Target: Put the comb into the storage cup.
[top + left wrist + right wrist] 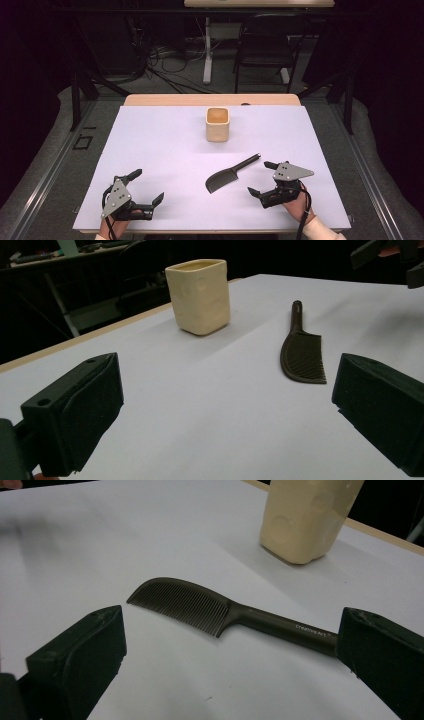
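- Dark brown plastic comb (227, 177) with a curved toothed head and a long slim handle: flat on the white table sheet (165, 150), right of centre, handle pointing away toward the far right, head toward the person.
- Right gripper (263, 177): jaws spread wide, nothing held, low over the sheet just right of the comb; in the right gripper view the comb (220, 611) between the two black jaws, handle end near the right jaw, not touching so far as can be told.
- Left gripper (148, 187): jaws wide apart too, empty, at the near left of the sheet, well apart from the comb; in the left gripper view comb (302, 347) and cup (200, 295) ahead of it.
- Cream square cup (217, 124), upright, open top, well beyond the comb near the far middle of the sheet; a likely place to drop the comb, judged from the layout alone.
- Handling, as a judgement: light, stiff, thin; lying flat, so little height for jaws to catch. Smooth plastic on a smooth sheet, likely to skid or spin if nudged from one side.
- Best hold: across the handle just behind the head, at the thicker neck, jaws down to the sheet on both sides. Teeth fine and springy, poor for gripping, apt to bend or slip.
- Risk: a pinch far out on the handle leaves the head to droop and swing.
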{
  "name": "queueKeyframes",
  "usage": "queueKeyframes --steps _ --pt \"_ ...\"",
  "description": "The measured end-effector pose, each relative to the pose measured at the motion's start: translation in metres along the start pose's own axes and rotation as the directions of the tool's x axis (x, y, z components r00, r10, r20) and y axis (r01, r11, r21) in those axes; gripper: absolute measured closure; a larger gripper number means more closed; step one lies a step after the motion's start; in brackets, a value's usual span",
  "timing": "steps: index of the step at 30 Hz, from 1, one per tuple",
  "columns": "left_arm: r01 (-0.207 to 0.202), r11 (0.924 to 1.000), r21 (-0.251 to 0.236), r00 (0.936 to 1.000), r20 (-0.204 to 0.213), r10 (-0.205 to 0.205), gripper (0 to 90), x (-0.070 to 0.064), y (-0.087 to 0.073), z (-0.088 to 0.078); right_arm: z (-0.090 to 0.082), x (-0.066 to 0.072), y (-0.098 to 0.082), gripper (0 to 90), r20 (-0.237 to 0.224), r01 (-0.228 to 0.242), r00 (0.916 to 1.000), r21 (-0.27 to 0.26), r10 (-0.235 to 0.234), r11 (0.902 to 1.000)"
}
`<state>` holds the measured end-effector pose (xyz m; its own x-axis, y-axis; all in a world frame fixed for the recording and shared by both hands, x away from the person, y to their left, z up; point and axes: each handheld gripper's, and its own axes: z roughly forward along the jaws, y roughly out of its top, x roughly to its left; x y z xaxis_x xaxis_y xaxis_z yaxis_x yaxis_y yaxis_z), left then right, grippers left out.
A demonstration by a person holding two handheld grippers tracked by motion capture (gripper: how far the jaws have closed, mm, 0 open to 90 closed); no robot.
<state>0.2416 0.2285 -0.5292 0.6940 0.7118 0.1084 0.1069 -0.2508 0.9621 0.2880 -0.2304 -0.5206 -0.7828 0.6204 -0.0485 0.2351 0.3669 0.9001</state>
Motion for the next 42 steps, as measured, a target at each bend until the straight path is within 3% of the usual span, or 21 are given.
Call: queueKeyframes --steps 8,24,33,42 --pt "-0.001 1.0 0.007 1.0 0.01 0.001 0.0 -0.001 0.0 0.001 0.01 -0.01 0.004 0.0 0.038 -0.017 0.9991 0.023 0.016 0.9996" --pt "-0.001 1.0 0.009 0.9999 0.012 0.001 0.0 -0.001 -0.001 0.002 0.025 -0.028 0.005 0.0 0.053 -0.051 0.9974 0.054 0.048 0.9972" --pt "-0.009 0.9999 0.014 0.9998 0.016 0.009 0.0 -0.001 -0.001 0.002 0.039 -0.036 0.005 0.0 0.065 -0.042 0.9972 0.082 0.037 0.9957" --pt "-0.013 0.9999 0.011 0.9998 0.016 0.012 0.0 -0.001 -0.001 0.002 0.049 -0.047 0.007 0.0 0.074 -0.076 0.9948 0.09 0.07 0.993"
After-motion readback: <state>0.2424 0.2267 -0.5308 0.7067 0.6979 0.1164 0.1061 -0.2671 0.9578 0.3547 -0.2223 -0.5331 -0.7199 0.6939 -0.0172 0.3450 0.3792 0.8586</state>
